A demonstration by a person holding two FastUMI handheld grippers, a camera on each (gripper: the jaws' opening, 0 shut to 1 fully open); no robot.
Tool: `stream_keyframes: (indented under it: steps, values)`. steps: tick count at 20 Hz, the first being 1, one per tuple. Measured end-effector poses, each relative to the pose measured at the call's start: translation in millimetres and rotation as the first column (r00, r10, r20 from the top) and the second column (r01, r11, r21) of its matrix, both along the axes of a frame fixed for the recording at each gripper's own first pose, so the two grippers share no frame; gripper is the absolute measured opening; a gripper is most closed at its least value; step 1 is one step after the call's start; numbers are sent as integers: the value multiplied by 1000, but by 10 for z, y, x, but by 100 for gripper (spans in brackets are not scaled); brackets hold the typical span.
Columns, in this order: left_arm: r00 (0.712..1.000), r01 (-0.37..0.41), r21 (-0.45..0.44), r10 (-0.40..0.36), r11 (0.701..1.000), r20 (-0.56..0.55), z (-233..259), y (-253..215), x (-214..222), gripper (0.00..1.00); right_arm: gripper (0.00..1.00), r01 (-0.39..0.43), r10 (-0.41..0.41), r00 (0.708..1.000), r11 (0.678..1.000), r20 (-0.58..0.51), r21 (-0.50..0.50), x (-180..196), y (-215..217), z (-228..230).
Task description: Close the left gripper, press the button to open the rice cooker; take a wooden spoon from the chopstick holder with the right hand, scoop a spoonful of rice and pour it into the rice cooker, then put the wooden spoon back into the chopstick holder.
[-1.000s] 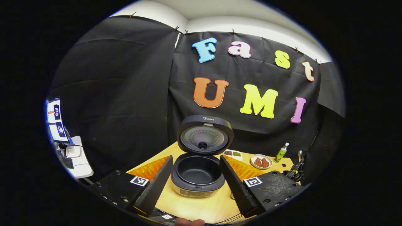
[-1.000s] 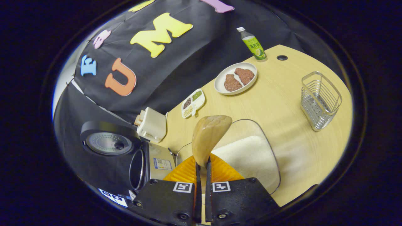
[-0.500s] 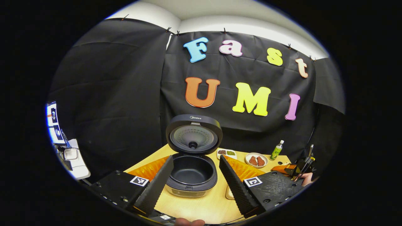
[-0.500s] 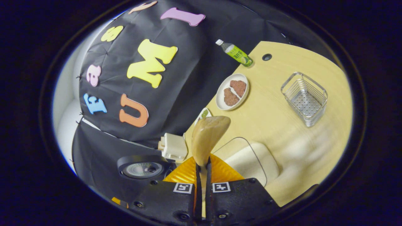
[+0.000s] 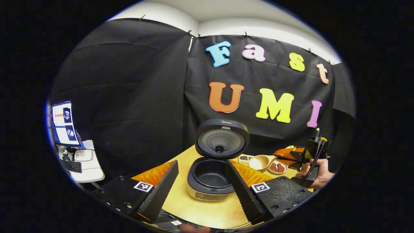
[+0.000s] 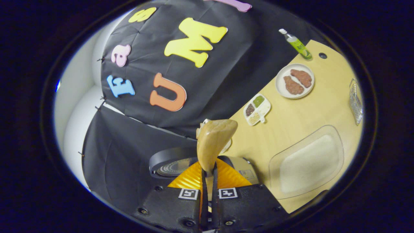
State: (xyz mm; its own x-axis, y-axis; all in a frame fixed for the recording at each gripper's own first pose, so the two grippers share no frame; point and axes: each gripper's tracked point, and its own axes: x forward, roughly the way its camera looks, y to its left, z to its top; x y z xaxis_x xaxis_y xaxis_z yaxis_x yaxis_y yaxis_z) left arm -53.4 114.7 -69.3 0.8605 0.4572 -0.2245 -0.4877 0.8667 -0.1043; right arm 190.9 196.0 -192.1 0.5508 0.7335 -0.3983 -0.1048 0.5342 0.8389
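The rice cooker [image 5: 211,177] stands with its lid [image 5: 222,138] raised and its dark inner pot bare. My left gripper [image 5: 202,191] is open, held back from the cooker, its fingers framing it on either side. My right gripper [image 6: 208,176] is shut on the handle of the wooden spoon [image 6: 215,142]. In the left gripper view a hand [image 5: 318,176] holds that right gripper [image 5: 292,156] with the spoon's bowl [image 5: 259,162] just right of the cooker. I cannot tell whether rice lies in it. The cooker [image 6: 241,165] sits below the spoon. The clear rice tray [image 6: 307,165] lies to the right.
The wire chopstick holder [image 6: 355,102] stands at the right edge of the wooden table [image 6: 291,113]. A plate of meat [image 6: 294,81], a green bottle [image 6: 296,43] and a small divided dish [image 6: 257,110] sit near the back wall. A monitor [image 5: 63,123] is far left.
My right gripper has swung the spoon away from the rice tray and over toward the cooker. It and the hand have come into the left gripper view.
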Motion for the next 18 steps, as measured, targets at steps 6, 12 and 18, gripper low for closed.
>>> stream_keyframes:
  steps: [6,12,18]
  values:
    - [997,-77,-20,76,997,-6,-44,235,-232,95,10,-99,105,994,989,44,-108,-99,765,-67]
    - [992,-128,-43,128,991,-1,-91,444,-392,95,8,-125,166,975,960,148,-252,-123,1062,-119]
    - [989,-147,-59,147,987,-2,-152,546,-456,95,10,-103,167,971,939,171,-329,-75,1059,-190]
